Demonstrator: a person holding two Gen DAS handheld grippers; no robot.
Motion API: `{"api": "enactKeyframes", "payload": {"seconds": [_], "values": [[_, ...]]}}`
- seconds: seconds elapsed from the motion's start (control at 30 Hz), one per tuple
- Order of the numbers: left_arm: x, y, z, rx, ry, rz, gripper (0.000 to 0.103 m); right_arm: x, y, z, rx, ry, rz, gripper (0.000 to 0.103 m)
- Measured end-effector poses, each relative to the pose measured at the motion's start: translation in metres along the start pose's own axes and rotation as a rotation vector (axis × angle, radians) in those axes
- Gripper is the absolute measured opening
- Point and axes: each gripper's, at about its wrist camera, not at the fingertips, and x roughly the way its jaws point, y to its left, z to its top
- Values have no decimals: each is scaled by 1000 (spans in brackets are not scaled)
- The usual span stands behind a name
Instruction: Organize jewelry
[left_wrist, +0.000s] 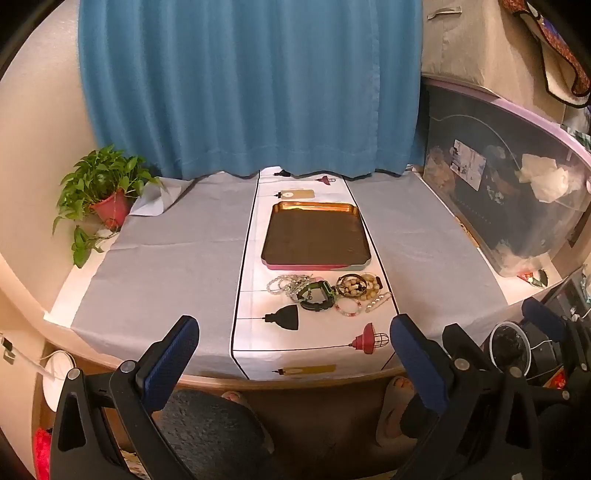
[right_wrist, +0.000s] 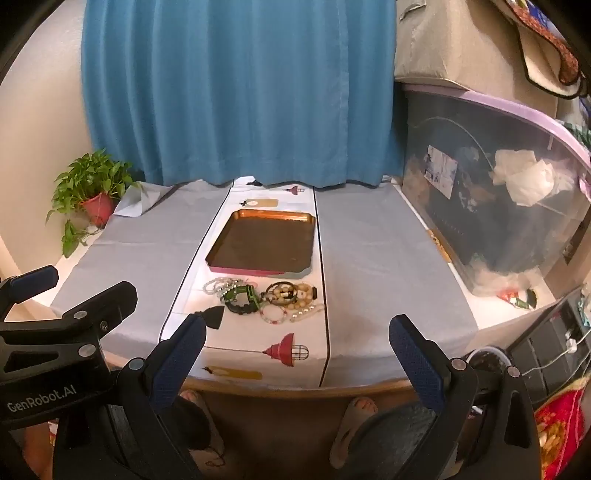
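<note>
A dark tray with a copper rim (left_wrist: 275, 210) (right_wrist: 236, 216) lies on the white table runner. Just in front of it lies a pile of jewelry: clear bead bracelets (left_wrist: 286, 283) (right_wrist: 218, 285), a green and black watch (left_wrist: 317, 295) (right_wrist: 242, 298), wooden bead bracelets (left_wrist: 356, 285) (right_wrist: 291, 291) and a pink bead bracelet (left_wrist: 348, 307) (right_wrist: 272, 314). My left gripper (left_wrist: 293, 334) is open and empty, held before the table's front edge. My right gripper (right_wrist: 297, 336) is open and empty, beside it on the right. The right gripper shows at the left view's right edge (left_wrist: 532, 321).
A potted plant (left_wrist: 107, 188) (right_wrist: 92, 192) stands at the back left. A large clear storage box (left_wrist: 517, 192) (right_wrist: 498, 192) lines the right side. A blue curtain (left_wrist: 251, 85) hangs behind. Grey cloth (left_wrist: 166, 258) covers the table beside the runner. Feet in slippers show below the table edge.
</note>
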Motion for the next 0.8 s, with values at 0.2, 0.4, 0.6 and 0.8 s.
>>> {"api": "enactKeyframes", "payload": {"seconds": [0.2, 0.4, 0.6, 0.8], "values": [[-2, 4, -3, -13, 5, -16, 103, -1, 0, 2, -5, 9, 6, 99], [-2, 5, -5, -15, 12, -21, 103, -1, 0, -2, -4, 10, 9, 99], [-2, 6, -6, -15, 17, -23, 103, 1, -1, -4, -3, 14, 11, 99], [-2, 6, -6, -13, 19, -21, 103, 0, 0, -6, -6, 11, 10, 99]]}}
